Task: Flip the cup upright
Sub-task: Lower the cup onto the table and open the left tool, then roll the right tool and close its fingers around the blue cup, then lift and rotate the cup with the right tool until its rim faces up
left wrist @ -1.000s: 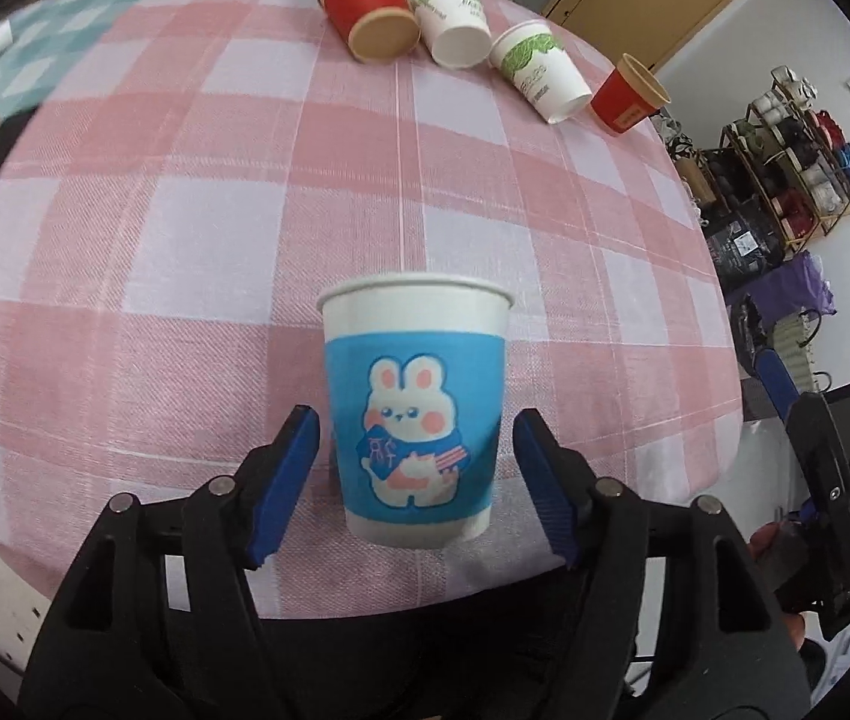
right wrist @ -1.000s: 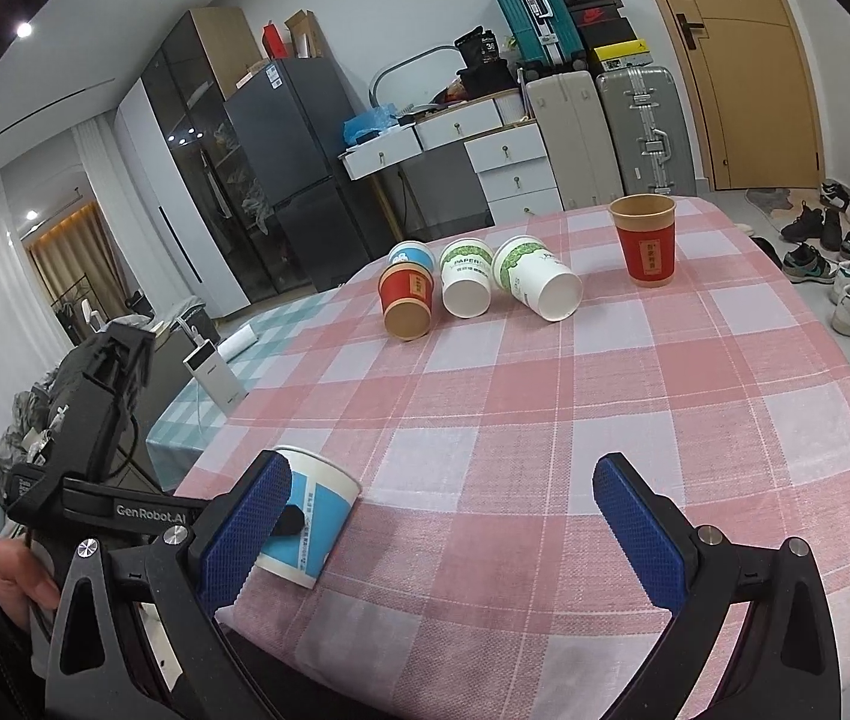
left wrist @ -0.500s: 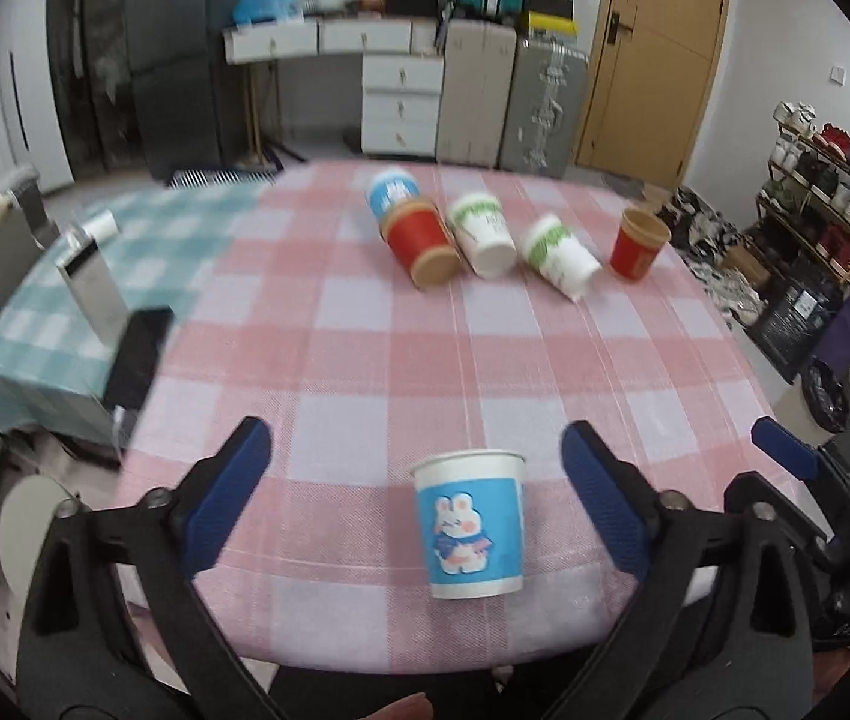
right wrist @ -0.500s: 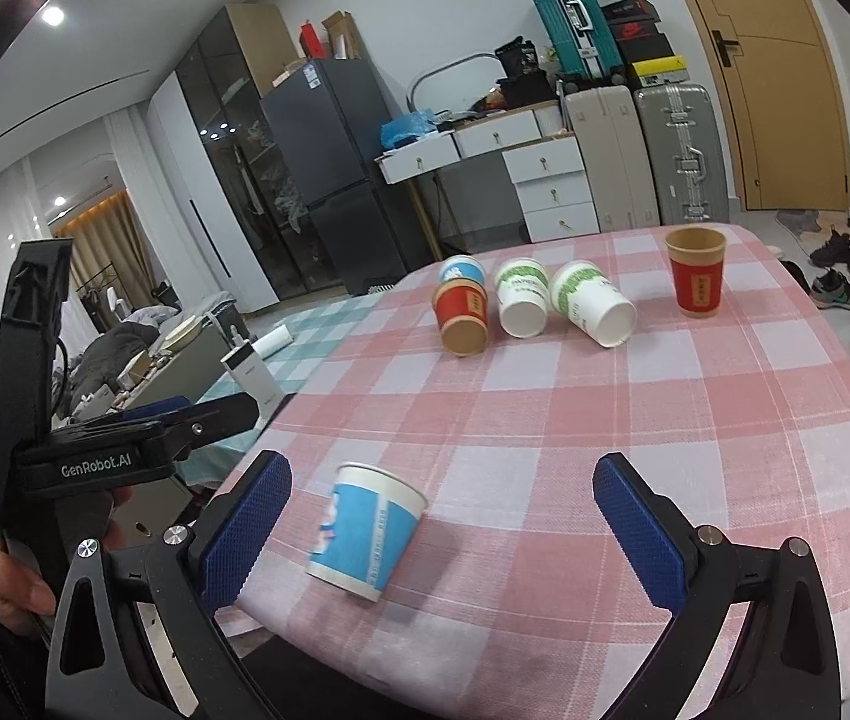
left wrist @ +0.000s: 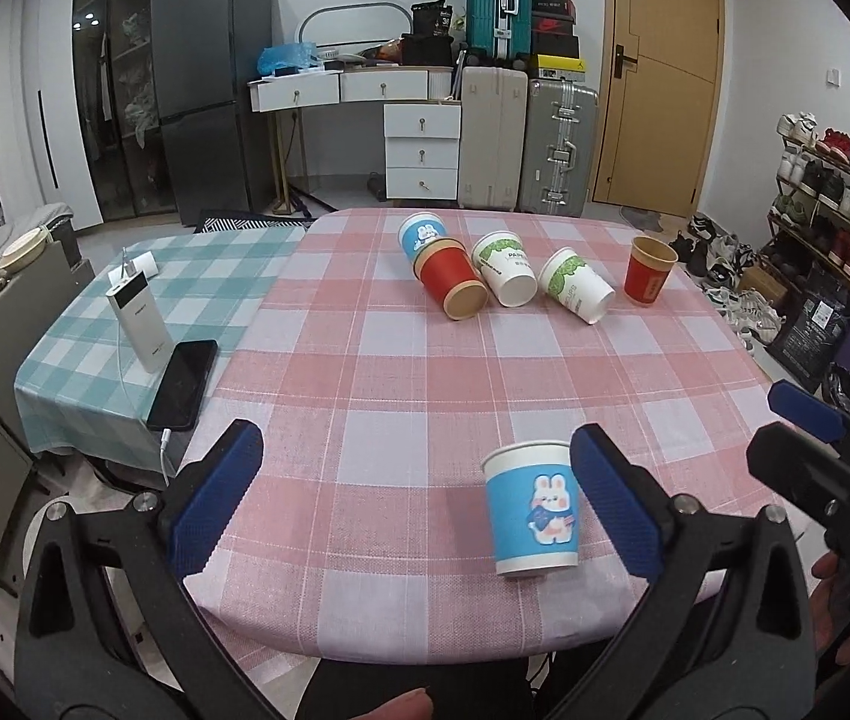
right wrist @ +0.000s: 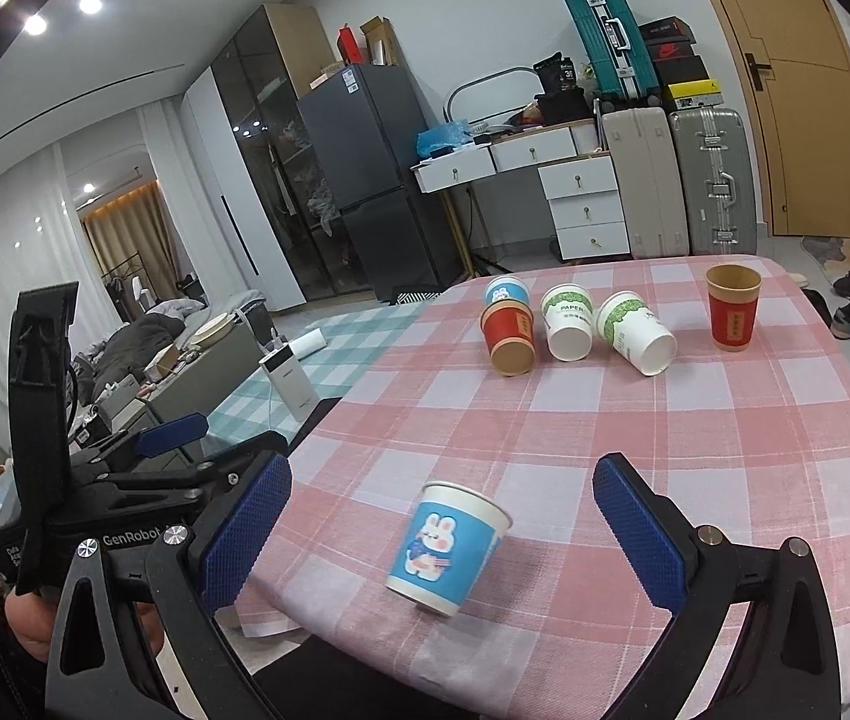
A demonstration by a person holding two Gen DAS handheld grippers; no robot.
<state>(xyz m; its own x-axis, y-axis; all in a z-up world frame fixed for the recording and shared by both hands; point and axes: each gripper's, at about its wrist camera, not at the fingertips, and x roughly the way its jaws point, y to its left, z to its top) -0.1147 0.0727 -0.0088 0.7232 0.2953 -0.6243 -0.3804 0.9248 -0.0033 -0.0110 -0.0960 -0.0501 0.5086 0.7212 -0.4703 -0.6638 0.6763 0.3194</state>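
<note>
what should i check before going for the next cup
1. Blue rabbit cup upright near the table edge, free of both tools: ok.
2. Left tool open, nothing held: ok.
3. Right tool open, nothing held: ok.
4. Cups left on their sides at the far end: red cup and two green-print cups: not ok.
5. Far blue cup behind the red one, upright or not: cannot tell.
</note>
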